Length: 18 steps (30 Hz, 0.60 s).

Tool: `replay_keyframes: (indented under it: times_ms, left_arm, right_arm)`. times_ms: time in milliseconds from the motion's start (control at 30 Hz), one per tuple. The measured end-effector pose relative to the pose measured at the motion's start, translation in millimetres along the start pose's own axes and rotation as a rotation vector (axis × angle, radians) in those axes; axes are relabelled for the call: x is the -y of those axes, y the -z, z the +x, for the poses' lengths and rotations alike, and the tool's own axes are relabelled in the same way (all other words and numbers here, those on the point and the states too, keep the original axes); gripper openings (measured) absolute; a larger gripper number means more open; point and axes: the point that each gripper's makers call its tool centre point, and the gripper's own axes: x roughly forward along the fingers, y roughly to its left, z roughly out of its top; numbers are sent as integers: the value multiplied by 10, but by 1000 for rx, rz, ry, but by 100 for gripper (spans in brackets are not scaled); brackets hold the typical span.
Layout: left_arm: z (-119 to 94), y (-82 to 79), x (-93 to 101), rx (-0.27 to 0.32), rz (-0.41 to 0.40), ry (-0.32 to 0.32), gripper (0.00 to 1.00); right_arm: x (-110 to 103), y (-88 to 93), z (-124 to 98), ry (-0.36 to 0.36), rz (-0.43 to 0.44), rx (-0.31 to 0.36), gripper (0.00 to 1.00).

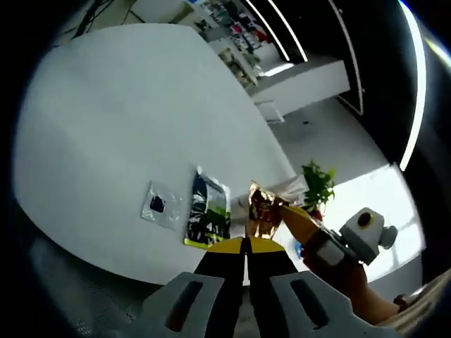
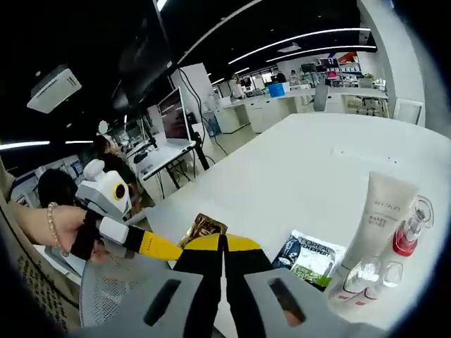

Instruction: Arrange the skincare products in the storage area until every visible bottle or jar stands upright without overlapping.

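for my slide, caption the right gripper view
Shut right gripper over white table, beside gold sachet, green sachet and white tube.

Sachet (image 2: 311, 258) lies on table (image 2: 303, 176) — tube (image 2: 377, 218) to its right.

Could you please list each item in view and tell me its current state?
left hand-held gripper: jaws closed together, holding nothing visible
right hand-held gripper: jaws closed together, holding nothing visible
gold sachet: pinched by the right hand-held gripper
green sachet: lying flat
silver sachet: lying flat
white tube: upright on its cap
red bottle: upright
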Motion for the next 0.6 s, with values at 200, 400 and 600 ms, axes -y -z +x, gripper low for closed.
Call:
replay_keyframes:
  times_ms: [200,400,600]
  left_arm:
    - [99,-34,-80,-13,7,-28,0]
    - [201,-106,-197,-25,0,-48,0]
    - [307,-206,-309,-36,-1,-65,0]
  right_arm:
    - [113,85,128,27,-67,-47,1]
    - [229,134,258,45,-85,-72,1]
    - [347,174,417,54,-103,-98,1]
